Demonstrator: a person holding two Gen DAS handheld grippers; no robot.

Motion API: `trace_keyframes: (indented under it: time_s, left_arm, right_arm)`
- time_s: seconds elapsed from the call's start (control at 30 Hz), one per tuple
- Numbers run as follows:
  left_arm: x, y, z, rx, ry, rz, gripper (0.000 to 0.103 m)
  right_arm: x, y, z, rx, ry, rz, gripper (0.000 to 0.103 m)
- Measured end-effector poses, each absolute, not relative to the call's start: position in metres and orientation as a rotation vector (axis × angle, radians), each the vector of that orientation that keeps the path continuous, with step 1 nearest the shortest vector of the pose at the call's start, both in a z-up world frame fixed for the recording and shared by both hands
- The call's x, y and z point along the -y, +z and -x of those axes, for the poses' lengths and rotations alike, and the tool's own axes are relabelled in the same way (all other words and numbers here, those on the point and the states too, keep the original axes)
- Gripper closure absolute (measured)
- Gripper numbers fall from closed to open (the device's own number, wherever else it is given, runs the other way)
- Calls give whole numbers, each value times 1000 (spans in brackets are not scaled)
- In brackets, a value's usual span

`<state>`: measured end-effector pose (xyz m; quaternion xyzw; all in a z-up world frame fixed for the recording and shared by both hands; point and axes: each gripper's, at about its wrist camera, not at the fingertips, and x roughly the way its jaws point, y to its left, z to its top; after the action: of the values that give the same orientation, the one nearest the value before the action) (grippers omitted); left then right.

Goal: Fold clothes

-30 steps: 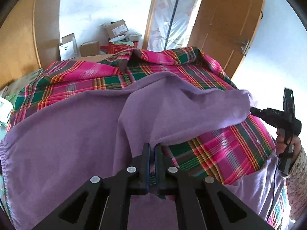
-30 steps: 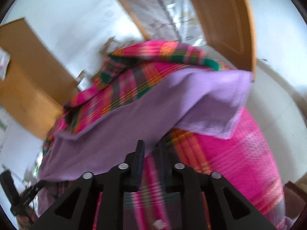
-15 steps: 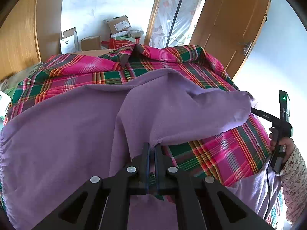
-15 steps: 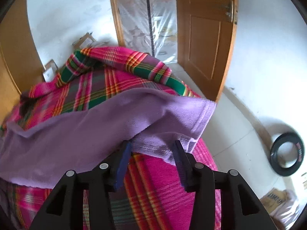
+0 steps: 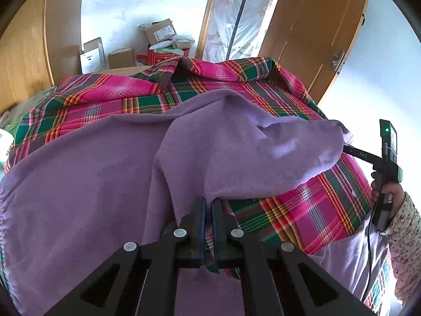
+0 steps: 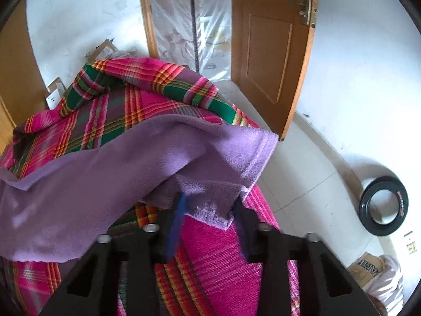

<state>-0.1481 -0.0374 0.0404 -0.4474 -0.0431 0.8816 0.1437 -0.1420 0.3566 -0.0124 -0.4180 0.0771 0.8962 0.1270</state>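
Opened wide since a second ago, when they stood nearly together, the right gripper's (image 6: 208, 206) fingers now straddle the hemmed corner of the soft purple fleece garment (image 6: 110, 181) without pinching it.

Left wrist view: the left gripper (image 5: 208, 205) has its jaws pressed together on a fold of the purple fleece garment (image 5: 86, 163), which lies draped across the pink-and-green plaid cloth (image 5: 313, 210) covering the work surface; the far corner is raised toward the right gripper (image 5: 347, 147), held by a hand (image 5: 389, 192) in a flowered sleeve; one garment, one plaid cloth and several cardboard boxes (image 5: 158, 30) by the wall can be counted; with only one end pinched, the lifted fold could sag or drag crooked.

Right wrist view: the purple corner hangs loose between the parted fingers, above the plaid cloth (image 6: 210, 250) and close to its edge; unclamped, it could slip off and fall toward the floor, where one black rubber tyre (image 6: 384, 206) lies; one wooden door (image 6: 273, 50) stands open.
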Motion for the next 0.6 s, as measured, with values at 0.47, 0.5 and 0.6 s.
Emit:
trace_keyframes:
  time_s: [0.47,0.5,0.6]
  left_arm:
    - [32,50,144,82,2554,1289,99]
    - [31,50,144,76,2550,1292,99]
    - [23,48,141,61,2513,1305,99]
  right_arm:
    - [-389,21,124,-225,2625,1096,96]
    - [-394,24,122,-228,2620,1086,96]
    - [-410,32,117,-239,2605,1058,96]
